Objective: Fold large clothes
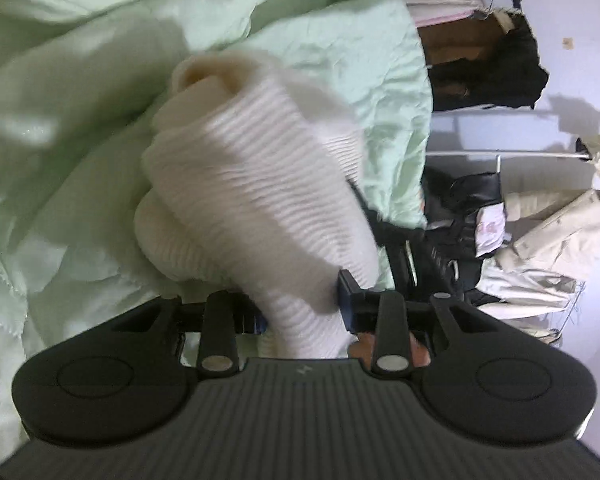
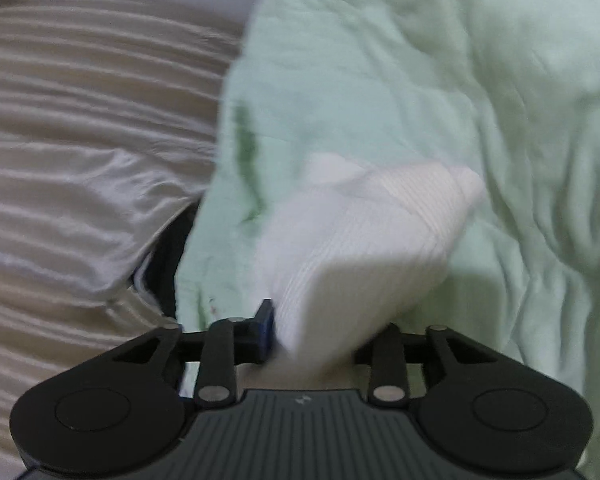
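Note:
A white ribbed knit garment (image 1: 252, 184) rises in a bunched roll over a pale green quilt (image 1: 80, 100). My left gripper (image 1: 303, 310) is shut on its lower end, and the fabric fills the gap between the blue pads. In the right wrist view another fold of the white ribbed garment (image 2: 364, 232) stands up from the green quilt (image 2: 460, 80). My right gripper (image 2: 316, 340) is shut on this fold. Its left pad (image 2: 266, 330) touches the cloth, while the cloth hides the right pad. Both views are blurred.
To the right of the quilt stands a clothes rack (image 1: 500, 154) with dark and beige garments (image 1: 540, 232) piled under it, against a pale wall (image 1: 580, 40). A dark cloth (image 1: 500, 64) hangs farther back. Beige striped bedding (image 2: 80, 120) lies left of the quilt.

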{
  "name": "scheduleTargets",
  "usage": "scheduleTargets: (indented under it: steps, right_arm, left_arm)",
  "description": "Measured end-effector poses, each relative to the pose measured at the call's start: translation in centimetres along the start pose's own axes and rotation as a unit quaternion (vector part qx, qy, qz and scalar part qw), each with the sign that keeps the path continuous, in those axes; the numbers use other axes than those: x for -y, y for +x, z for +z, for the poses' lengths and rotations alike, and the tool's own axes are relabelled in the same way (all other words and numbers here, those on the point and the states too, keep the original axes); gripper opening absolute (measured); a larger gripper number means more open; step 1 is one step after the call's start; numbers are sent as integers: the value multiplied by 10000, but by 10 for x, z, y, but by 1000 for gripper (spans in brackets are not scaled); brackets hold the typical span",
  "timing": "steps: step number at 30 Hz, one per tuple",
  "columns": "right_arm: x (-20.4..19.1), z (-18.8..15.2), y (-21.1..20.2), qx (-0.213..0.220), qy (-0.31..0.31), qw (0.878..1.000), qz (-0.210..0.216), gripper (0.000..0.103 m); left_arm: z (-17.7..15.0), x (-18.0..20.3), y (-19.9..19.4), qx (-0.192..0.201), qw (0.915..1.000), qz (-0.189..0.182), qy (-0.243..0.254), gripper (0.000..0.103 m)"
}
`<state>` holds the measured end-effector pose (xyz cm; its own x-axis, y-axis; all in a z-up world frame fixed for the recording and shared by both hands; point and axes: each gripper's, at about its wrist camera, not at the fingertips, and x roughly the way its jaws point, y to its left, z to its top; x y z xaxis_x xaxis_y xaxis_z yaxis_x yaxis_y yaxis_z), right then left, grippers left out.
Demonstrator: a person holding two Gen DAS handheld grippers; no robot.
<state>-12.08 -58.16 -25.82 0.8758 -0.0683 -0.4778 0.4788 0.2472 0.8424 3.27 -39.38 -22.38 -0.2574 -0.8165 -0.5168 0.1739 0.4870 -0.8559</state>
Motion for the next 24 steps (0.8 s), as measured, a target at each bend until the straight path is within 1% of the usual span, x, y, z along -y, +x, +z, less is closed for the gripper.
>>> scheduleTargets:
  steps: [1, 3, 5, 6, 7, 8, 12, 13, 14, 15, 16, 17, 19, 20, 21, 22, 24]
  right_arm:
    - [2, 0, 2, 83, 103, 9999, 84, 46]
    - [-2, 0, 1, 81, -110, 9999, 27, 32]
    - [-6, -3, -2, 165, -283, 9994, 73, 24]
    - [-9, -5, -8, 236, -297, 9992, 150, 23]
    - [-12, -7, -15, 315, -309, 9988, 233, 23]
    - [-11, -8, -22, 351, -321, 9985, 271, 22]
    - [-21, 3, -83, 721, -406, 9954, 477, 22]
    - [-23, 9, -110, 864, -364, 9942, 531, 22]
    - [-24, 15, -132, 985, -345, 9930, 562, 22]
    - [-25, 20, -152, 1092, -361, 9917, 569, 22]
    - [-25, 26, -179, 1262, -368, 9898, 556, 22]
    - [-24, 29, -196, 1358, -386, 9885, 537, 22]
    - [-20, 41, -261, 1738, -512, 9828, 359, 22]
    - [-15, 46, -293, 1930, -523, 9795, 260, 22]
    - [-11, 49, -316, 2058, -506, 9771, 193, 22]
    - [-2, 50, -340, 2211, -472, 9741, 106, 22]
    - [16, 52, -387, 2524, -399, 9668, -76, 23]
  left_arm:
    - [0, 4, 0, 36, 9998, 106, 163, 34]
    - [-6, 23, -3, 163, 9962, 475, 709, 34]
    - [-12, 45, -6, 304, 9871, 878, 1301, 33]
    - [-16, 57, -7, 360, 9818, 1027, 1558, 33]
    - [-19, 69, -8, 363, 9788, 1058, 1715, 33]
    - [-21, 79, -9, 335, 9773, 1031, 1819, 33]
    - [-36, 133, -3, 76, 9690, 785, 2341, 33]
    - [-41, 142, -1, 6, 9673, 723, 2431, 33]
    - [-49, 159, 6, -116, 9635, 615, 2604, 33]
    - [-61, 182, 17, -274, 9575, 474, 2833, 33]
    - [-65, 194, 24, -346, 9543, 410, 2940, 33]
    - [-74, 208, 35, -436, 9504, 336, 3060, 33]
    - [-104, 249, 67, -725, 9363, 96, 3434, 33]
    - [-113, 260, 76, -812, 9318, 21, 3539, 33]
    - [-125, 269, 86, -907, 9265, -65, 3652, 33]
    - [-142, 282, 102, -1039, 9185, -183, 3810, 33]
    - [-169, 296, 127, -1277, 9058, -308, 4028, 33]
